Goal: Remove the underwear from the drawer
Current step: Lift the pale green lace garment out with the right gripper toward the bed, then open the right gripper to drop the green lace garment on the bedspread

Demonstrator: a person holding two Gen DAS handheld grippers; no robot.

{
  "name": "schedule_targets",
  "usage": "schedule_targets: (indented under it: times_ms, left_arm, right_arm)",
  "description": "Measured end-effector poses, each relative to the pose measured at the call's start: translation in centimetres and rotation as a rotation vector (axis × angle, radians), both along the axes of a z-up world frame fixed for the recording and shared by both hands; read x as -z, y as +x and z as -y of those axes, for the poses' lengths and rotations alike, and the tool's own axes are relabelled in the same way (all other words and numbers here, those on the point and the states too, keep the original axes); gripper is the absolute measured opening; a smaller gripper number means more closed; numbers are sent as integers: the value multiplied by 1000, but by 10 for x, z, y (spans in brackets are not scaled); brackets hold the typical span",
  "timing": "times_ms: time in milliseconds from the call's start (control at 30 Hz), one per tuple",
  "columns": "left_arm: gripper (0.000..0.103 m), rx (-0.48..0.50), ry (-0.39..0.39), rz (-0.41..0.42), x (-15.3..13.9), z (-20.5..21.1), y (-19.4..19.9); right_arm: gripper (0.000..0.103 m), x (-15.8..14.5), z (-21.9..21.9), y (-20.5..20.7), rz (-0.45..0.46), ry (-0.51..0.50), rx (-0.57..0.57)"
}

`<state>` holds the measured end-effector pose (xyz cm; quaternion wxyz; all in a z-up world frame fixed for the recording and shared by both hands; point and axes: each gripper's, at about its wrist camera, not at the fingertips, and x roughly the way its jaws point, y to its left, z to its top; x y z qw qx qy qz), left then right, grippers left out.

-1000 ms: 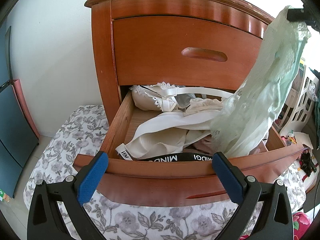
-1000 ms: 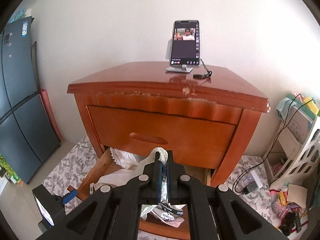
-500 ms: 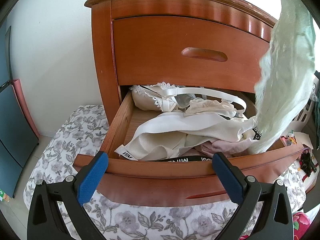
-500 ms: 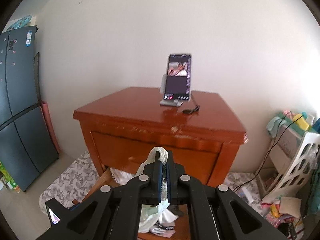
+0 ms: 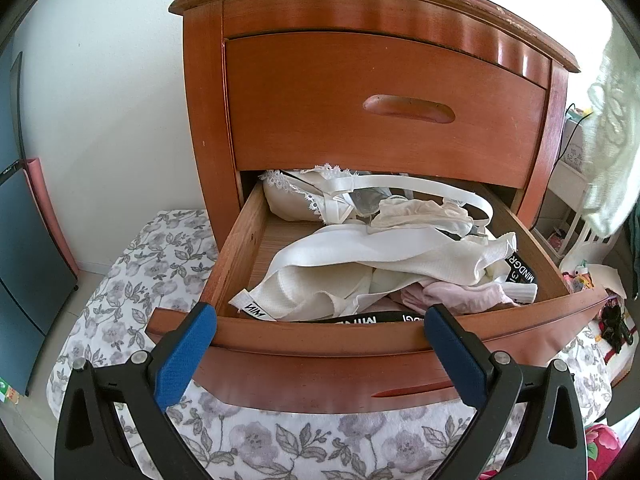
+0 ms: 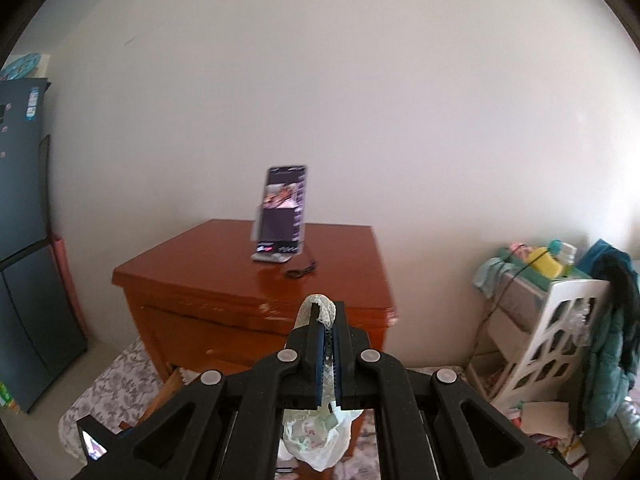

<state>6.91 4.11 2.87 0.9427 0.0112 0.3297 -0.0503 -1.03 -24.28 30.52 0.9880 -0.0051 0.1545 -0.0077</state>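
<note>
right jaws clamp mint underwear [image 6: 316, 316] | drawer [image 5: 240, 256]: white garments [image 5: 360, 256]

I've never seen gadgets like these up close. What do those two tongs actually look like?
Both are matte black plastic frames with triangular cut-outs and round silver rivets at the joints. The left tongs carry two blue textured pads on angled black fingers. The right tongs have the same black build with thin blue pad edges. No cables or markings show.
</note>
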Motion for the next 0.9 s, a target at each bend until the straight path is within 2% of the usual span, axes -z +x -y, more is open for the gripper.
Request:
schedule_targets:
  times_ms: [233, 433, 600, 900]
  left_arm:
    - [103, 0, 0, 0, 0, 0, 0]
    - [103, 0, 0, 0, 0, 0, 0]
    - [103, 1, 1, 0, 0, 0, 0]
    - [103, 1, 0, 0, 0, 0, 0]
  right_arm:
    - [3, -2, 36, -9, -13, -17, 89]
    - [4, 34, 71, 3, -131, -14, 180]
    - [4, 88, 95, 20, -282, 23, 217]
    - [4, 216, 120, 56, -577, 87, 248]
